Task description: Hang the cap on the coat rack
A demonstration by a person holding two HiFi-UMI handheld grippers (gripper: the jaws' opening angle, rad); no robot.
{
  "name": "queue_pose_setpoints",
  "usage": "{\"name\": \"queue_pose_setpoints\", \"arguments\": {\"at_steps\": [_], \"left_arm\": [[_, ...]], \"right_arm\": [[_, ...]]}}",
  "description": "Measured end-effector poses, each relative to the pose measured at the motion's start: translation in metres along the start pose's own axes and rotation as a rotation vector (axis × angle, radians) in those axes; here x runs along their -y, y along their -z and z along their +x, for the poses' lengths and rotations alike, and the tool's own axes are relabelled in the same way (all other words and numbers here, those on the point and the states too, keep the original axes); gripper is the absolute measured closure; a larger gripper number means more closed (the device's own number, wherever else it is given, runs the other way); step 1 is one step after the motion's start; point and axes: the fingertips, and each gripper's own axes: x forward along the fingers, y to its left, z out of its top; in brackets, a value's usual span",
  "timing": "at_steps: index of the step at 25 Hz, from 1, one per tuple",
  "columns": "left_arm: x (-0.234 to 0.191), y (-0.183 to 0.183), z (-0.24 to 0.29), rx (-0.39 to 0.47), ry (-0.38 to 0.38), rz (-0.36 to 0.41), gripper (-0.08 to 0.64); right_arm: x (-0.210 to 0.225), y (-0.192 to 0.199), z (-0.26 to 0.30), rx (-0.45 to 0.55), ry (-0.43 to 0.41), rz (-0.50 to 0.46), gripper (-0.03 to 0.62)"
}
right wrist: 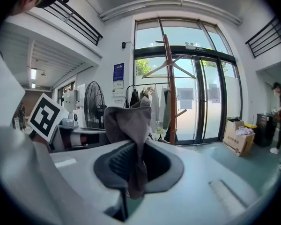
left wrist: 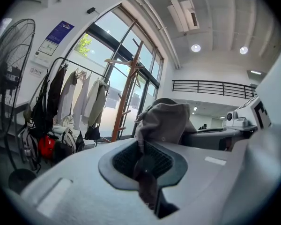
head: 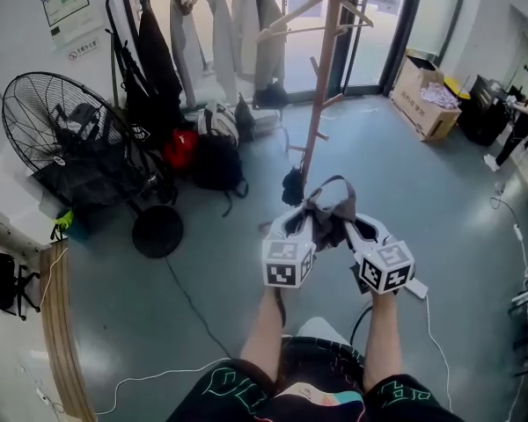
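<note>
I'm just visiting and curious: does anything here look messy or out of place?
Only the cap looks odd: the left gripper and right gripper each pinch its fabric, so it hangs crumpled between them, out of shape. A white cable also trails loose across the floor.

cap (head: 328, 209) grey-brown | coat rack (head: 318, 104) reddish-brown wood | left gripper (head: 304, 223) and right gripper (head: 353, 227) pale grey, black-and-white square markers | floor (head: 422, 183) grey-blue | fan (head: 66, 130) black | bag (head: 179, 148) red
</note>
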Motion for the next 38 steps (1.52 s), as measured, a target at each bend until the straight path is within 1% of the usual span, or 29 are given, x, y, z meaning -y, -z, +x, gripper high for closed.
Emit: {"name": "queue_pose_setpoints", "arguments": {"at_steps": [5,9,18,25,30,38], "left_arm": [[0.0,0.015,0.004,-0.03,-0.015,-0.026,0.522],[0.0,0.028,0.011,-0.052,-0.027,-0.022,0.522],[-0.045,0.028,0.04,-0.071,-0.087,-0.038,0.522],[-0.078,0.031,0.084,-0.113,-0.107,-0.049,0.522],[-0.091,0.043,0.121,-0.179,-0.101,-0.062,0.522],[-0.095,0.051,0.184,-0.26,-0.08,-0.019,0.522]], "right_arm": [[0.002,0.015,0.003,-0.031,-0.005,0.021,0.558],[0.007,0.029,0.012,-0.056,-0.02,0.032,0.558],[0.018,0.03,0.069,-0.083,-0.087,0.056,0.558],[0.045,0.035,0.119,-0.112,-0.111,0.101,0.558],[0.072,0.048,0.148,-0.138,-0.103,0.153,0.557],[0.124,0.062,0.182,-0.134,-0.078,0.245,0.557]]}}
